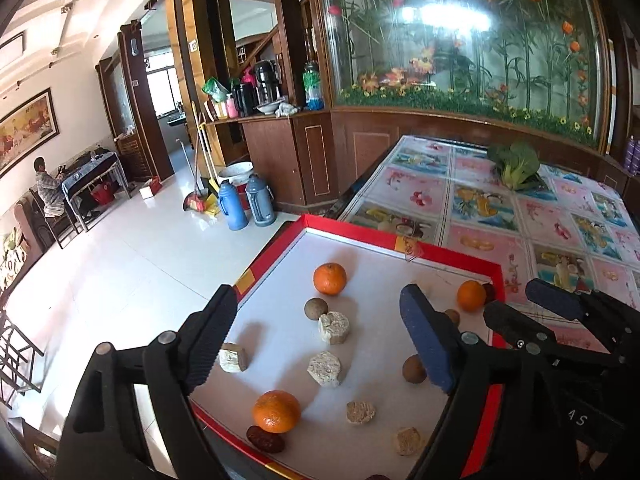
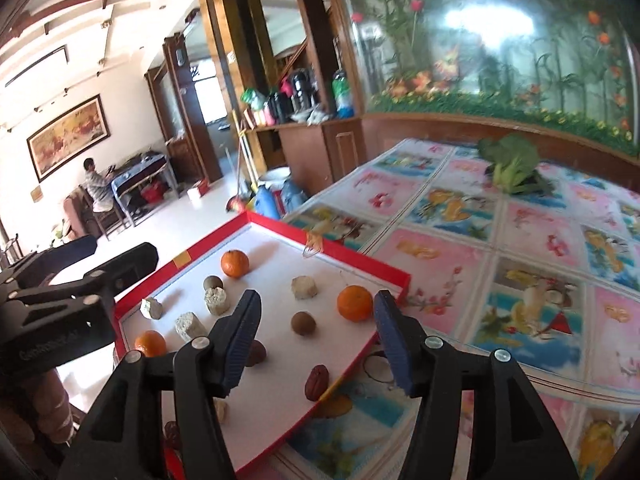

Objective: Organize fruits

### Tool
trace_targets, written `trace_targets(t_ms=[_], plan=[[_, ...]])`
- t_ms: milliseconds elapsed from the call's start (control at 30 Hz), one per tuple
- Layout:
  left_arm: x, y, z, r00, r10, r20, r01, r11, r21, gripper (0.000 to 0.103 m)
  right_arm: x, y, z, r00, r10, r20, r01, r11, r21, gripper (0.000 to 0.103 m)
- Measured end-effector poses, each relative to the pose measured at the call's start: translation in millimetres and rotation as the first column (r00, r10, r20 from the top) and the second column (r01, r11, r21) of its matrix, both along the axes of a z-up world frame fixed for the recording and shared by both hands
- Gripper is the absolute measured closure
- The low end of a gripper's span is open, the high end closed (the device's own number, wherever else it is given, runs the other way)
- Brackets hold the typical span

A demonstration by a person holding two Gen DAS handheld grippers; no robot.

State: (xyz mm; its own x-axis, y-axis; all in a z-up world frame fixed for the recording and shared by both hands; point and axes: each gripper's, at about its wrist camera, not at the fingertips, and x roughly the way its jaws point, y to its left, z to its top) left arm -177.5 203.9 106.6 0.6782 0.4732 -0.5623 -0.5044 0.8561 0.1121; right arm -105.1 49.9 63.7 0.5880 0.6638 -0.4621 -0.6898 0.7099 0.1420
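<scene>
Nearest you, a shallow red-rimmed tray with a white floor sits at the corner of the counter, which is covered in a glossy cloth of pink and blue fruit pictures. Scattered loose on the tray floor are three round oranges, one at the near edge, one farther back and one near the right rim, together with small brown round fruits, pale hexagonal cakes and a wrinkled dark red date.

Your left tongs hang above the tray, tilted downward, fingers spread wide with nothing between them. Your right tongs hover over the tray's near right side, also tilted down, parted about halfway and gripping nothing.

Farther along the counter lies a leafy green vegetable. Behind it stands a wooden partition with a glass panel painted with bamboo and flowers. To the left, white tiled floor runs past two blue thermos flasks to a person seated at a small table.

Only the right wrist view shows a reddish-brown date near the tray's right edge and a pale cake toward its back; only the left view shows the near date beside the orange.
</scene>
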Motion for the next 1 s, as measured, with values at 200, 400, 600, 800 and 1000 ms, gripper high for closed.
trace_targets(t_ms=[200, 400, 600, 800, 1000], plan=[[-37.4, -16.4, 27.2, 0.996, 0.0, 0.089, -0.002, 1.0, 0.02, 0.0, -45.9, -21.8, 28.3, 0.996, -0.039, 0.076, 0.036, 0.998, 0.044, 0.031], [-74.5, -27.4, 45.4, 0.991, 0.019, 0.136, -0.021, 1.0, 0.017, 0.0, -91.0, -32.0, 54.8, 0.985, -0.06, 0.16, 0.05, 0.997, 0.067, 0.024], [-113.8, -41.7, 54.8, 0.983, 0.019, 0.18, -0.028, 0.998, 0.047, 0.0, -119.2, -41.2, 65.6, 0.982, -0.068, 0.176, 0.052, 0.994, 0.095, 0.023], [-134.6, -47.9, 57.9, 0.982, 0.018, 0.19, -0.029, 0.998, 0.057, 0.0, -137.7, -39.6, 72.0, 0.966, -0.078, 0.246, 0.058, 0.995, 0.087, 0.023], [-152.7, -47.8, 63.4, 0.975, 0.025, 0.219, -0.042, 0.997, 0.069, 0.0, -143.8, -38.5, 77.0, 0.959, -0.082, 0.272, 0.059, 0.994, 0.092, 0.023]])
